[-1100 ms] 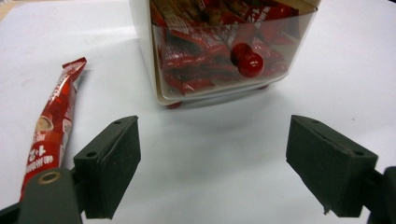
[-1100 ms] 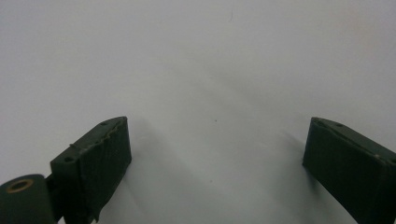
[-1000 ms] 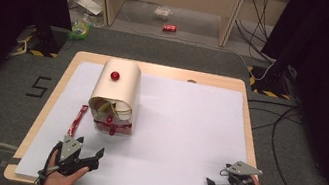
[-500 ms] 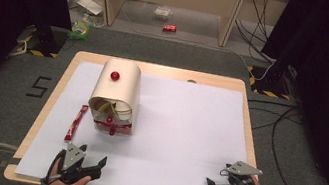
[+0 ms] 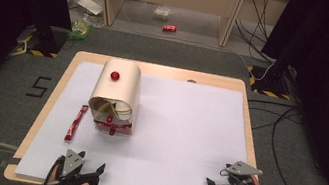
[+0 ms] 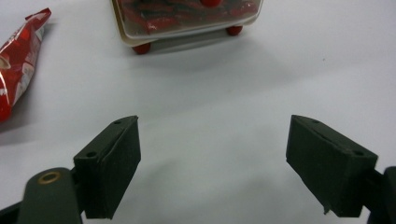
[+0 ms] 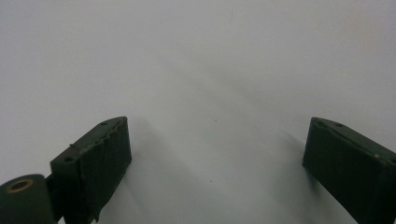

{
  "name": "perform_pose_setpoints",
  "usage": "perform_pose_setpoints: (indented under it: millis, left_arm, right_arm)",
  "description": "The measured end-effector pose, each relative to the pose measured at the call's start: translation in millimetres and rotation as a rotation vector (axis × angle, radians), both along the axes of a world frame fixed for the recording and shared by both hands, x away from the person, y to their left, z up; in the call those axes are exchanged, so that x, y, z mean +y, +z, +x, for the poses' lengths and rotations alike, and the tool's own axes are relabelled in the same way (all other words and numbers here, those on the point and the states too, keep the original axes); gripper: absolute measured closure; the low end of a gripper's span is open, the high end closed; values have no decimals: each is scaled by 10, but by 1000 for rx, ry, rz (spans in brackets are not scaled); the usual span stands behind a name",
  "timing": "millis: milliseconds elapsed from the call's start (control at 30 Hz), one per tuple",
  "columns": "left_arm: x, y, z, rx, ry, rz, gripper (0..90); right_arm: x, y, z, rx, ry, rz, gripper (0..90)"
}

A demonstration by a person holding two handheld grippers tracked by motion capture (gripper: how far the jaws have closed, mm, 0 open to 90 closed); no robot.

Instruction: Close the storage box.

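A cream roll-top box (image 5: 115,95) with a red knob on its top stands on the white sheet (image 5: 182,126), left of centre. Its front faces me and shows red packets inside above small red feet (image 6: 187,18). A red packet (image 5: 76,122) lies flat on the sheet just left of the box (image 6: 16,65). My left gripper (image 5: 92,162) is at the near left edge, open and empty, pointing at the box (image 6: 212,158). My right gripper (image 5: 215,177) is at the near right edge, open over bare sheet (image 7: 217,163).
The wooden table (image 5: 245,111) rims the sheet. Beyond it on the floor are cables (image 5: 266,18), a red can (image 5: 169,28) and litter (image 5: 82,25). Dark curtains stand on both sides.
My left gripper has drawn back toward the near edge, away from the red packet, which stays flat on the sheet. The right gripper has not moved.
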State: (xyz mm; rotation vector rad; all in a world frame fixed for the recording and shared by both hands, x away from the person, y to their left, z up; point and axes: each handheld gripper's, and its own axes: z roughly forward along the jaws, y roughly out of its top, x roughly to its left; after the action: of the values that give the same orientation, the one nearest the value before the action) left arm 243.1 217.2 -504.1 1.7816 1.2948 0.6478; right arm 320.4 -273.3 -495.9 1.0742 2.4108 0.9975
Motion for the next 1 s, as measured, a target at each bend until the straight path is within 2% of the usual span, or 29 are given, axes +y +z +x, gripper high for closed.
perform_pose_setpoints:
  millis: [467, 700, 1000]
  left_arm:
    - [53, -30, -186, 6, 12, 16, 174]
    - [26, -62, -243, 10, 9, 33, 174]
    - [-11, -120, -330, 5, 2, 29, 173]
  right_arm:
    - [0, 0, 0, 0, 1, -1, 81]
    - [0, 0, 0, 0, 0, -1, 81]
    - [0, 0, 0, 0, 1, 0, 81]
